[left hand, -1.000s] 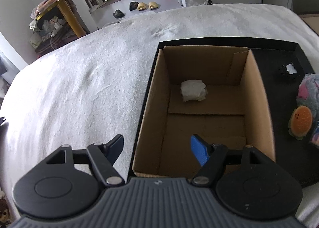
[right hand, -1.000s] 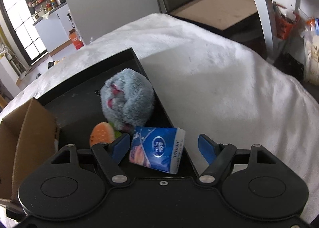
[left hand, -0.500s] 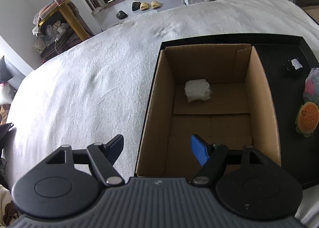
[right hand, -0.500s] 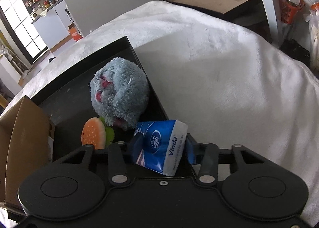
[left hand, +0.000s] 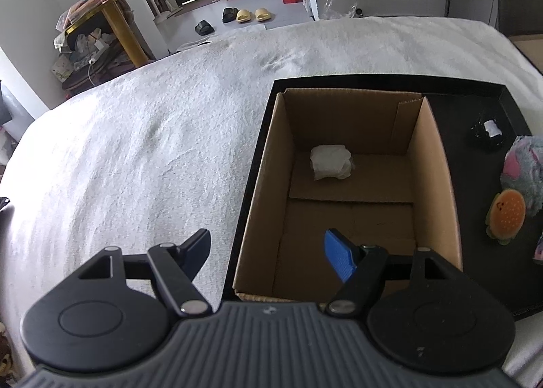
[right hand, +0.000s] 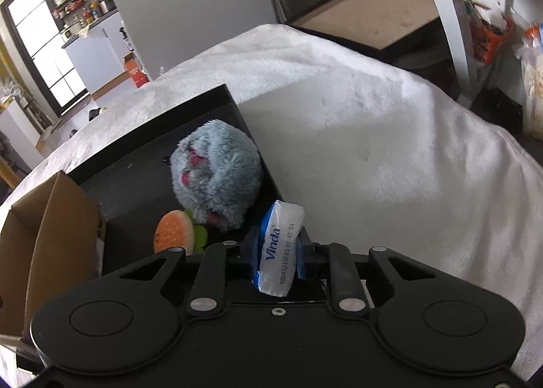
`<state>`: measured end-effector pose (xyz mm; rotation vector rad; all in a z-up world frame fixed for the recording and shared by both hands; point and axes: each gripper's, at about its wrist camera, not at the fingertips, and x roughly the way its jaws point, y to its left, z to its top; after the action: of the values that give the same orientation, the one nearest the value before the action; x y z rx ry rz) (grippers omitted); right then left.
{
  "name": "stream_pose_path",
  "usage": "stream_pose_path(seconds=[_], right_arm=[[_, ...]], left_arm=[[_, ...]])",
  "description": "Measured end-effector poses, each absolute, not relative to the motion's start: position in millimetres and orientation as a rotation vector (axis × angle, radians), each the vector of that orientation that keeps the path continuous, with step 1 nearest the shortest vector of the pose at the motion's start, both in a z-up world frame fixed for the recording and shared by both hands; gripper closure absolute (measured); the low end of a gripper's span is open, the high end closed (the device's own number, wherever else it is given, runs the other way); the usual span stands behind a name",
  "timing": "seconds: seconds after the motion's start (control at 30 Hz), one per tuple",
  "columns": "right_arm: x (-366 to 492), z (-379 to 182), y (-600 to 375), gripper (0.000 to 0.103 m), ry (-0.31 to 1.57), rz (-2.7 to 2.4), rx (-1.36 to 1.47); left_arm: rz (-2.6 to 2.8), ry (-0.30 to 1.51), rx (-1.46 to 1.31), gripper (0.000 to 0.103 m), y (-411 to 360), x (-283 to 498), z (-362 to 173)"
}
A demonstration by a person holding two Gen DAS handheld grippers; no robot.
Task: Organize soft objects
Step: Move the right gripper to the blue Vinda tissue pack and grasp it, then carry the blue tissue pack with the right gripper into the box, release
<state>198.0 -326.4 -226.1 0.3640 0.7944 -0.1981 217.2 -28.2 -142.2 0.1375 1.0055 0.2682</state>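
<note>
My right gripper (right hand: 275, 245) is shut on a blue and white tissue pack (right hand: 279, 245), squeezed thin and standing on edge between the pads. Just beyond it on the black tray (right hand: 190, 103) lie a grey fluffy plush ball (right hand: 215, 172) and an orange burger-shaped toy (right hand: 173, 233). The open cardboard box (left hand: 437, 184) stands on the tray's left half with a white crumpled soft wad (left hand: 331, 161) on its floor. My left gripper (left hand: 268, 249) hangs open over the box's near left corner, nothing between its fingers. The plush ball (left hand: 524, 171) and burger toy (left hand: 505, 215) show at the right edge.
The tray (left hand: 512, 106) rests on a bed covered by a white fleecy blanket (left hand: 152, 150). A small black and white object (left hand: 488, 130) lies at the tray's far right. Beyond the bed are a yellow round table (left hand: 118, 4), slippers on the floor and shelves.
The right gripper's jaws closed from wide apart onto the tissue pack, pinching it from flat into a narrow upright shape. The left gripper stayed open in place.
</note>
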Motion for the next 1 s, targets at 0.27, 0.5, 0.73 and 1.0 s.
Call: stream_pose_path(seconds=[0.27,0.5,0.73,1.0], right_arm=[[196.6,-209.9,-310.9,0.083,0.782,-0.145,0.328],[193.2,-196.0,-300.5,0.083,0.774,-0.125,0.304],[196.8,-171.3,-282.1,0.083,0.742,-0.062,0.249],[204.8,-150.5,-258.9,0.083,0.725,0.003,0.224]], left_arm=[[0.248,0.986,0.087,0.030,-16.9,213.3,-137.0],[0.222,0.970,0.049,0.030,-10.7,207.9,-134.5],[0.191,0.969,0.013,0.030,-3.0,206.1,-135.6],[0.147,0.963,-0.017,0.031,5.0,204.3,-137.3]])
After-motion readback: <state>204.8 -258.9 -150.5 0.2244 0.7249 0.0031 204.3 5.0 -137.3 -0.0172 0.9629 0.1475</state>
